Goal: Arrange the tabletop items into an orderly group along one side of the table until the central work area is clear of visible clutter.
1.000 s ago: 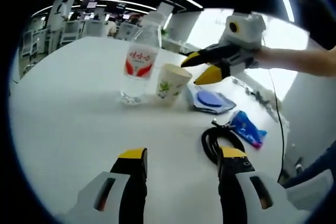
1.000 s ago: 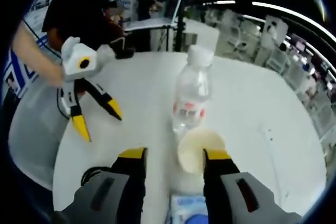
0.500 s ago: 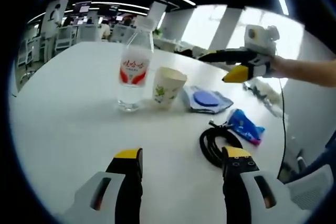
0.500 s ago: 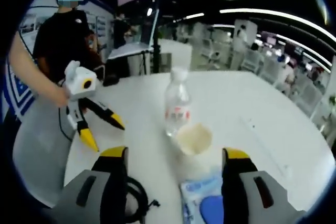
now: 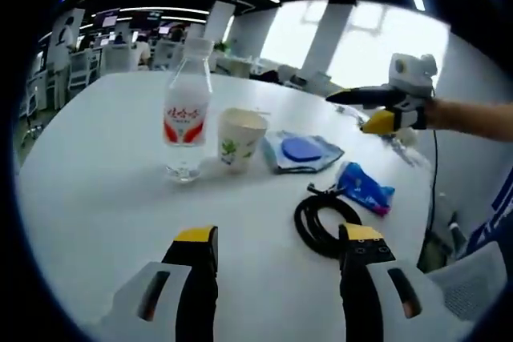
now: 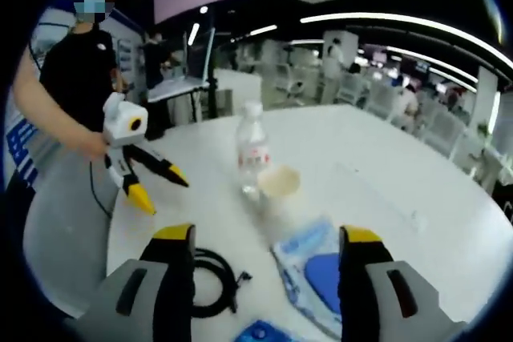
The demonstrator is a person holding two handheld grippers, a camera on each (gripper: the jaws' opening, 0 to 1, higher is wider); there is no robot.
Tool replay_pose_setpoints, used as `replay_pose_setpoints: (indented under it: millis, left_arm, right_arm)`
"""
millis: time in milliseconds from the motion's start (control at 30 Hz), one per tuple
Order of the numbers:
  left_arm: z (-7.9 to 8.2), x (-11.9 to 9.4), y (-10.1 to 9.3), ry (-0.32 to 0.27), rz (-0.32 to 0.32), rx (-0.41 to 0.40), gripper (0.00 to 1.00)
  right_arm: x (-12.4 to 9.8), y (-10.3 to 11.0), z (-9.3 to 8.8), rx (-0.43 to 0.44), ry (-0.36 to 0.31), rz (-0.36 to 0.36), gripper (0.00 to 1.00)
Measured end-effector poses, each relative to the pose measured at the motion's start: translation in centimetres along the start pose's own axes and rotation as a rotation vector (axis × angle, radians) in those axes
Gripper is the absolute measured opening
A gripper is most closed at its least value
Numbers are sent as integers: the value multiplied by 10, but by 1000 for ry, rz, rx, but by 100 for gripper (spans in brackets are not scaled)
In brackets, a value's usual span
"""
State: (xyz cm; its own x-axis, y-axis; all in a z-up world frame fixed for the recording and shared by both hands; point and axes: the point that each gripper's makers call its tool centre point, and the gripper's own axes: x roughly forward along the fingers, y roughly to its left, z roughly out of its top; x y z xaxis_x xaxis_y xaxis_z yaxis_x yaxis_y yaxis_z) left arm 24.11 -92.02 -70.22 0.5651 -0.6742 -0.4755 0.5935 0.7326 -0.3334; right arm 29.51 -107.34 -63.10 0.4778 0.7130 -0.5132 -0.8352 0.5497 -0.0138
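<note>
Left gripper view, right hand-held gripper [image 5: 370, 111] raised above table [image 5: 96, 190], both hand-held grippers agape, empty.

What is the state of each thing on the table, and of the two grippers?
Water bottle: upright, capped.
Paper cup: upright, open top, beside the bottle.
Pouch: lying flat.
Blue packet: lying flat.
Black cable: coiled on the table.
Left gripper: open, holding nothing.
Right gripper: open, holding nothing.
</note>
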Motion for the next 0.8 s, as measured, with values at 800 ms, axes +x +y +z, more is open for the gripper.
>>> replay_pose_setpoints:
  millis: [800]
  left_arm:
    - [9,16,-15,46,-78,91,57]
  right_arm:
    - [-88,-4,-62,199,-17,-250,70]
